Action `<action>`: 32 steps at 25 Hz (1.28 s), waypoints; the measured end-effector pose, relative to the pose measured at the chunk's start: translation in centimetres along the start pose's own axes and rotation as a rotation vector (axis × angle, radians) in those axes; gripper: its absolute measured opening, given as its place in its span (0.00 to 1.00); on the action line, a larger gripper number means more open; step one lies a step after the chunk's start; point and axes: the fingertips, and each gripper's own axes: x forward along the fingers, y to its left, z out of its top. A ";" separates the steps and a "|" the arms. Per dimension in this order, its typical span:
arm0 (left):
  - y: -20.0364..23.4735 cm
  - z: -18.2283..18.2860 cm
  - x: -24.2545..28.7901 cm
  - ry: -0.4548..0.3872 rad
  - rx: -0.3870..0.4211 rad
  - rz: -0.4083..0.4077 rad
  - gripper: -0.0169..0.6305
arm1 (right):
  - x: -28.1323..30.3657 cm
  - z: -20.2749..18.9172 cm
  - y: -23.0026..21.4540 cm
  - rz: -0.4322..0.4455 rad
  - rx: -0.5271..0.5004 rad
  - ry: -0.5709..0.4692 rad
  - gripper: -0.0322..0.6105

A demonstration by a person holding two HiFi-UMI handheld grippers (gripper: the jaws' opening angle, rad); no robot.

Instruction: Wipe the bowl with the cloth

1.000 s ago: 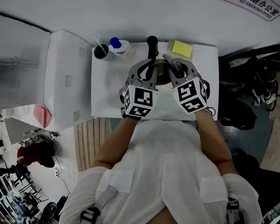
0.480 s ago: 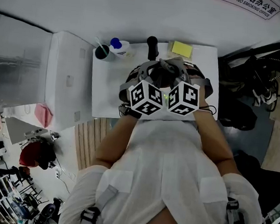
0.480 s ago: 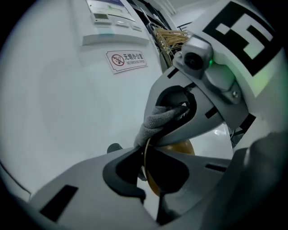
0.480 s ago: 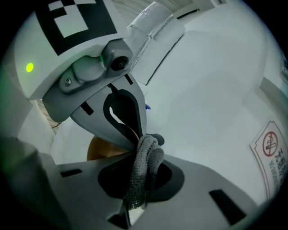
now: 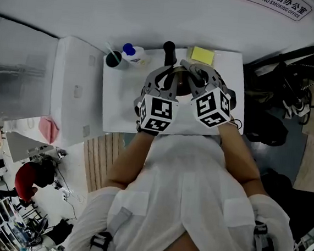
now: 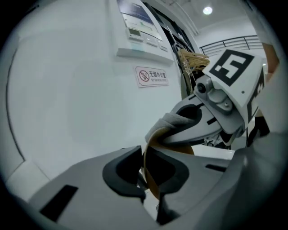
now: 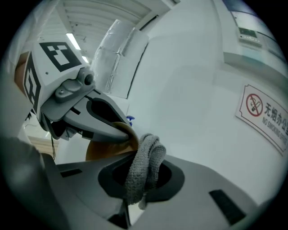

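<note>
The left gripper (image 6: 145, 170) has its jaws nearly together, pinched on the thin rim of the brown round bowl (image 6: 182, 150), and they have just been closing a little tighter on it. The rim runs up between the two grey pads, so the bowl stands on edge rather than flat. Across from it, the right gripper (image 7: 135, 195) is clamped on a folded grey knitted cloth (image 7: 146, 157); a thick loop of it bulges up out of the jaws, and a short end hangs below them. That loop presses against the bowl's rim, right where the tip of the left gripper meets it.

Standing over them, I see both tools held close together above the far half of the small white table (image 5: 115, 104), their marker cubes side by side and nearly touching, with the bowl showing as a brown patch between the two sets of fingers. Whether the bowl touches the tabletop I cannot tell.

Along the table's back edge sit a dark round cup (image 5: 113, 59), a white bottle with a blue cap (image 5: 132, 51) just beside it, a black upright handle (image 5: 169, 49), and a yellow rectangular sponge (image 5: 202, 55) near the right corner. A white boxy cabinet (image 5: 75, 87) stands against the table's left side. A red-and-white no-smoking sign (image 5: 271, 3) hangs on the white wall behind.
</note>
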 end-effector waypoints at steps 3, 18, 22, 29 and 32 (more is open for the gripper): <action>0.4 0.0 -0.3 -0.041 -0.064 0.026 0.08 | -0.2 0.0 -0.2 -0.008 0.051 -0.018 0.12; -2.2 -2.0 2.0 0.196 0.256 -0.077 0.07 | 1.1 -0.6 2.0 -0.014 -0.422 0.117 0.12; -1.6 -1.8 1.8 0.175 0.230 -0.046 0.06 | 1.2 -0.4 1.5 -0.014 -0.362 0.071 0.12; -0.7 -1.0 1.1 0.065 0.096 -0.004 0.07 | 0.3 -0.3 0.3 -0.026 -0.172 0.004 0.12; -0.4 -1.4 1.0 0.040 0.036 -0.008 0.07 | 0.1 -0.5 0.3 0.002 -0.085 -0.027 0.12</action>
